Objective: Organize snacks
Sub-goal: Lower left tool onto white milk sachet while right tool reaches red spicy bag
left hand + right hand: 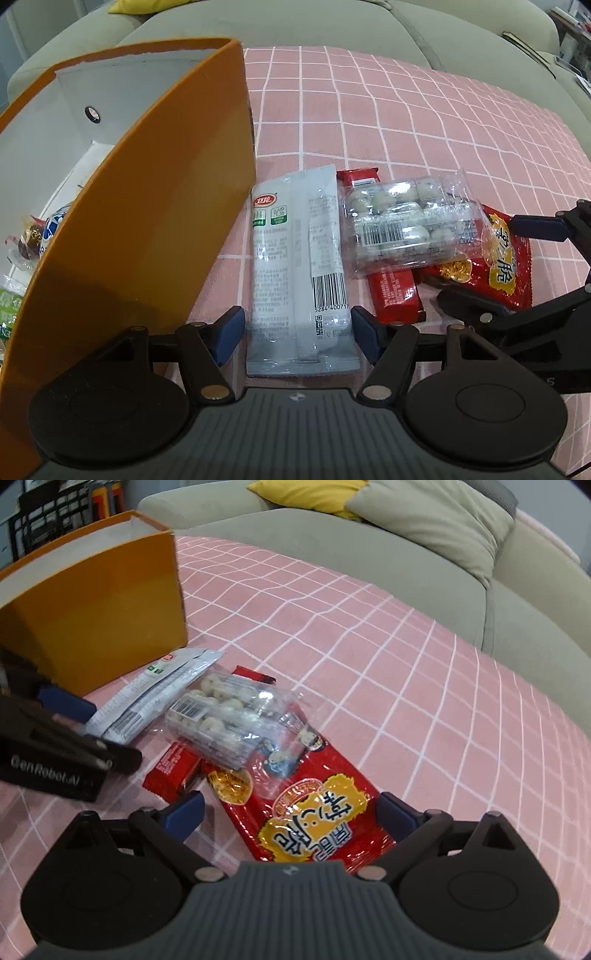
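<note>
Left wrist view. Left gripper (298, 338): jaws wide, holding nothing, its blue pads either side of the near end of the grey-white snack sachet (299, 266), not pressing. The sachet lies flat on the pink checked cloth (424, 122), just beside the orange box (155, 206) (a few wrapped snacks already show inside). Likely light, limp and slick; best pinched across its narrow width near the middle.

Right wrist view. Right gripper (291, 814): jaws spread wide, empty, straddling the near end of the red crisp packet (314, 812). A clear pack of white round sweets (229, 723) overlaps its far end, and a small red bar (171, 771) sits just beside. The packet looks puffy and crushable, so a gentle hold at its edge seam seems wise; lifting it may tip the clear pack.
</note>
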The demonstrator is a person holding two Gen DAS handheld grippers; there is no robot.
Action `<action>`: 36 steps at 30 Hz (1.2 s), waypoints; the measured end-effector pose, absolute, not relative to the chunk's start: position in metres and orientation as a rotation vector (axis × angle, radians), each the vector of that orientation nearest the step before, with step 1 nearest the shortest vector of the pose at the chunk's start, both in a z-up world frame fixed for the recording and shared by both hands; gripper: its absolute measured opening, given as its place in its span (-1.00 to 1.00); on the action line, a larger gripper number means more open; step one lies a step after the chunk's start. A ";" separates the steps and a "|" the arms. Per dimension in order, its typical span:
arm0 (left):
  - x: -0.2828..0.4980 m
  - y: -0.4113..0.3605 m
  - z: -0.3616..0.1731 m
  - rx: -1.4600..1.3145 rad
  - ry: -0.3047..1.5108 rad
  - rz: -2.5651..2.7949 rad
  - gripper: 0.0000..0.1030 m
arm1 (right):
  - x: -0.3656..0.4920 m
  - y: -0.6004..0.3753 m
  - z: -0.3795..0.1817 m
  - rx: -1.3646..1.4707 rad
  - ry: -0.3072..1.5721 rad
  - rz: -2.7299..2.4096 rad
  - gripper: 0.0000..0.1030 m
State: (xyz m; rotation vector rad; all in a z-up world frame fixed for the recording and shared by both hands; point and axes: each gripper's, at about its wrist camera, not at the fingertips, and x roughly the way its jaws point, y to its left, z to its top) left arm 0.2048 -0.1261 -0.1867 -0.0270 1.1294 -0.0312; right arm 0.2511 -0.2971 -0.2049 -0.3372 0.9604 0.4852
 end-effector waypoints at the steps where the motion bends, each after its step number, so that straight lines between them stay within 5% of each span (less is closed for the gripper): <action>1: 0.204 -0.126 -0.187 -0.027 1.129 -0.033 0.45 | 0.249 -0.298 -0.205 -0.326 0.961 0.481 0.76; 6: 0.202 -0.126 -0.184 -0.019 1.130 -0.041 0.17 | 0.240 -0.297 -0.202 -0.328 0.962 0.423 0.27; 11: 0.192 -0.126 -0.180 -0.006 1.134 -0.059 0.10 | 0.226 -0.299 -0.194 -0.293 0.972 0.365 -0.24; 20: 0.159 -0.114 -0.173 -0.016 1.149 -0.093 0.08 | 0.182 -0.293 -0.185 -0.264 0.960 0.262 -0.61; 36: 0.102 -0.102 -0.171 -0.002 1.195 -0.208 0.08 | 0.096 -0.260 -0.182 -0.215 1.046 0.106 -0.67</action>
